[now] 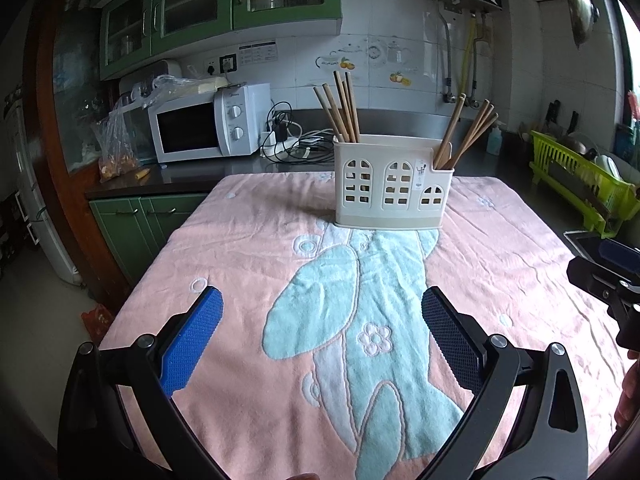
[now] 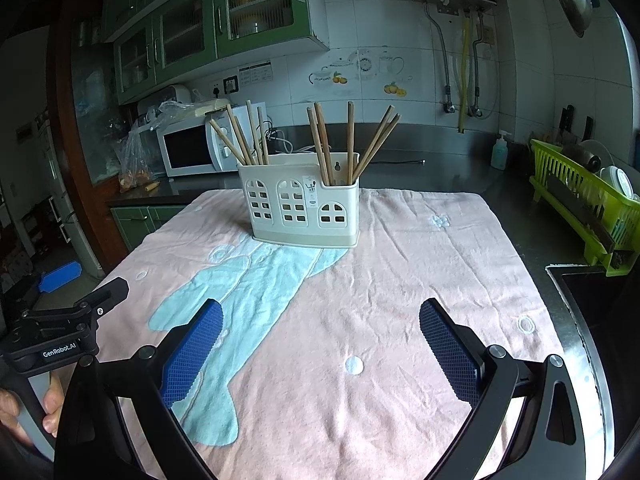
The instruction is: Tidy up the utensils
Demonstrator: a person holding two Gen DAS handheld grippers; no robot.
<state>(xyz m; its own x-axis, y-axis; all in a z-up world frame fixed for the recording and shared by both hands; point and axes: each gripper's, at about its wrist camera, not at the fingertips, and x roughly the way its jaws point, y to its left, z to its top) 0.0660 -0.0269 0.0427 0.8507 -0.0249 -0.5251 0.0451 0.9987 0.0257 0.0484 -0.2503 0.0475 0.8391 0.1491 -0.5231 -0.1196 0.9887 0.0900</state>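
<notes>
A cream plastic utensil holder (image 1: 394,182) (image 2: 300,206) with window-shaped cutouts stands upright at the far side of a pink and light-blue towel (image 1: 240,264) (image 2: 420,264). Several wooden chopsticks (image 1: 340,110) (image 2: 244,136) lean in its left compartment, and several more chopsticks (image 1: 466,136) (image 2: 352,144) lean in its right one. My left gripper (image 1: 322,340) hangs open over the near part of the towel, nothing between its blue pads. My right gripper (image 2: 320,344) is likewise open and empty, well short of the holder. Each gripper shows at the edge of the other's view.
A white microwave (image 1: 208,124) (image 2: 192,148) and a tangle of cables (image 1: 288,140) sit on the dark counter behind. A green dish rack (image 1: 580,184) (image 2: 584,204) stands at the right, near a sink edge (image 2: 580,320). A hand (image 2: 24,408) holds the left gripper's handle.
</notes>
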